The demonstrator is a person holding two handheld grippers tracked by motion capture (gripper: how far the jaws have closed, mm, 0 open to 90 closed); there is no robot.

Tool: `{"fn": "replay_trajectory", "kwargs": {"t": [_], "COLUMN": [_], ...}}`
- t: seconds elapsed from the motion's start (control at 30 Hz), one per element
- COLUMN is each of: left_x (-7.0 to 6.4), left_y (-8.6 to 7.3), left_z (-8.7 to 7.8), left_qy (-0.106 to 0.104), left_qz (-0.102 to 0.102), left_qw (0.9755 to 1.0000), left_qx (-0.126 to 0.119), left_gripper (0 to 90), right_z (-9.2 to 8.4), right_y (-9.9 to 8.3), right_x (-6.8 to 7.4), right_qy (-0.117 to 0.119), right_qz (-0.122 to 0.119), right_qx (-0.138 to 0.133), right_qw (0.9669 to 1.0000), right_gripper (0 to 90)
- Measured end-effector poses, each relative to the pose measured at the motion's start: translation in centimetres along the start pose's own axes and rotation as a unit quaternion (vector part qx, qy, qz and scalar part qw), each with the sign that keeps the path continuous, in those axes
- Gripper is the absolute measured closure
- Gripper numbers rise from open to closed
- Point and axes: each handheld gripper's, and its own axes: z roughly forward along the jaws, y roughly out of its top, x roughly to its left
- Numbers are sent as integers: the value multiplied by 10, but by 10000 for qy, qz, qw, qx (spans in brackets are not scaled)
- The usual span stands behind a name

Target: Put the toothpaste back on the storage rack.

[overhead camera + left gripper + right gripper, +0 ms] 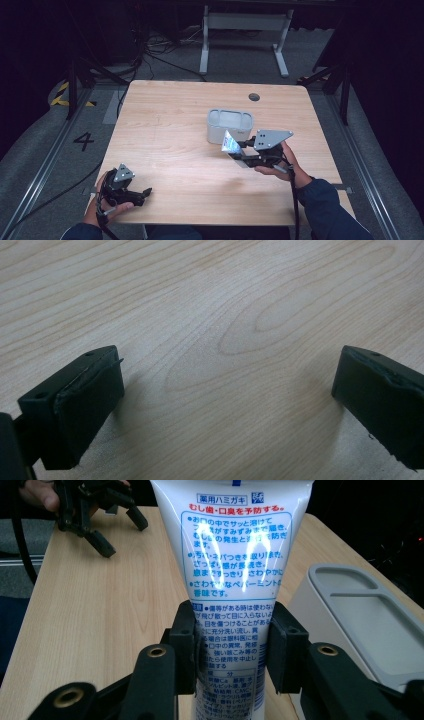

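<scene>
Right gripper (231, 650) is clamped on a white toothpaste tube (232, 555), both pads pinching the lower body; blue and red Japanese print faces its camera, flat crimped end pointing away. In the high view the right gripper (243, 150) holds the tube (230, 142) off the tabletop, tilted, its crimped end touching or just short of the front wall of the grey organiser box (229, 125); contact can't be confirmed. The box stands upright right of the table's centre, well in from the far edge, with open compartments on top that look empty.

Left gripper (145, 192) rests at the table's (175, 110) near-left corner, jaws spread wide, nothing between them; its own view shows bare wood grain between the jaws (225, 340). It also appears in the right gripper view, far off.

Judgement: pick-up is done, grasp looks firm. Left to do, likely: raise the tube above the rim, line it up with a compartment, lower it in, let go. The tube isn't inside any compartment yet.
</scene>
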Motion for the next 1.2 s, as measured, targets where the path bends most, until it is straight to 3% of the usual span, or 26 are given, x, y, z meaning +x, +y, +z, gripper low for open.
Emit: {"fn": "replay_trajectory", "kwargs": {"t": [0.47, 0.97, 1.2], "left_x": [0, 0, 0], "left_y": [0, 0, 0], "left_z": [0, 0, 0], "left_qy": [3, 3, 4], "left_qz": [-3, -5, -6], "left_qw": [10000, 10000, 10000], "left_qx": [1, 1, 0], "left_gripper": [7, 7, 7], "right_z": [-15, 3, 8], "right_y": [21, 45, 46], "right_x": [-16, -32, -45], "right_qy": [-591, -1041, -1252], "right_qz": [239, 285, 410], "right_qx": [-579, -736, -774], "right_qw": [9963, 9914, 9883], "right_gripper": [635, 634, 639]}}
